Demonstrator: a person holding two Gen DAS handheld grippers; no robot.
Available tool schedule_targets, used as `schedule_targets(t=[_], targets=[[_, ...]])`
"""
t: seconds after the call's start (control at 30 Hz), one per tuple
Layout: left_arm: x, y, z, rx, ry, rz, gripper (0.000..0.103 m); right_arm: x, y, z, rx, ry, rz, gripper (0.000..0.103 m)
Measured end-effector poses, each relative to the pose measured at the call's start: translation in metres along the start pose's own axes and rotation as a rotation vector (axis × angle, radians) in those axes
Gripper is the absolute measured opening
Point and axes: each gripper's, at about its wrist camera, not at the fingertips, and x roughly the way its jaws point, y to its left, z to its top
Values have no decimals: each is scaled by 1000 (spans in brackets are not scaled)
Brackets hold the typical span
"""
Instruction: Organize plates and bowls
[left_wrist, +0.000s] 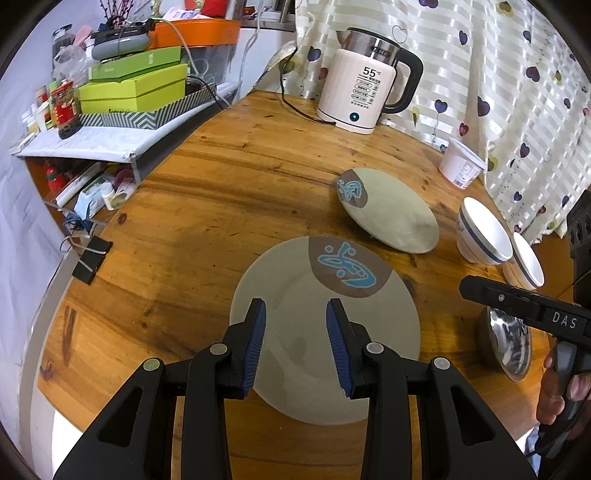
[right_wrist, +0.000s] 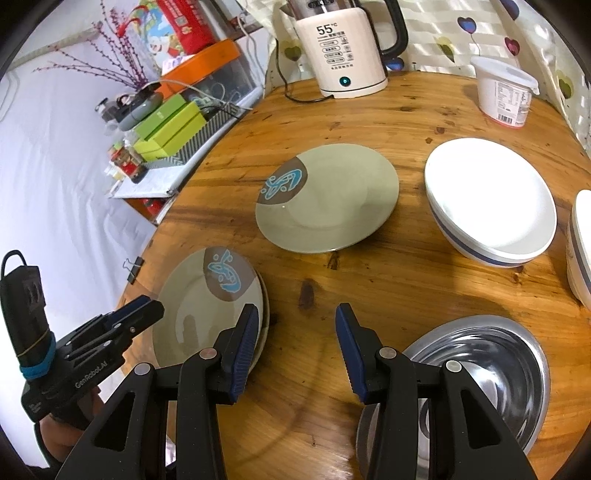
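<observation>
Your left gripper (left_wrist: 295, 332) spread over the near plate (left_wrist: 295, 295), your right gripper (right_wrist: 295, 343) spread, empty, above the wooden table (right_wrist: 369, 280), beside the steel bowl (right_wrist: 491, 354)

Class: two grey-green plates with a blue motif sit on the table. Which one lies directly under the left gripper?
The near plate, at the table's front edge; the far plate lies beyond it, toward the kettle.

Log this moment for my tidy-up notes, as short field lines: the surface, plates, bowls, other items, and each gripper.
surface: round wooden table
plates: near grey-green plate under the left gripper; it seems to lie on another plate; far grey-green plate lies alone
bowls: two white bowls with a blue band, steel bowl
other: kettle, white tub
left gripper: open, above the near plate, holding nothing
right gripper: open, over bare table between near plate and steel bowl
</observation>
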Motion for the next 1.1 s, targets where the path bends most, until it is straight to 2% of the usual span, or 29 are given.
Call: schedule_targets(t=[0.47, 0.57, 0.87, 1.1], targets=[[10, -10, 20, 37, 1, -31, 35, 0, -12, 7, 57, -14, -22, 43], [14, -12, 29, 39, 15, -59, 35, 1, -14, 10, 71, -15, -25, 43], [28, -17, 56, 69, 18, -75, 35, 4, -25, 21, 125, -22, -33, 43], [49, -23, 76, 94, 50, -103, 35, 14, -35, 31, 177, -16, -42, 43]])
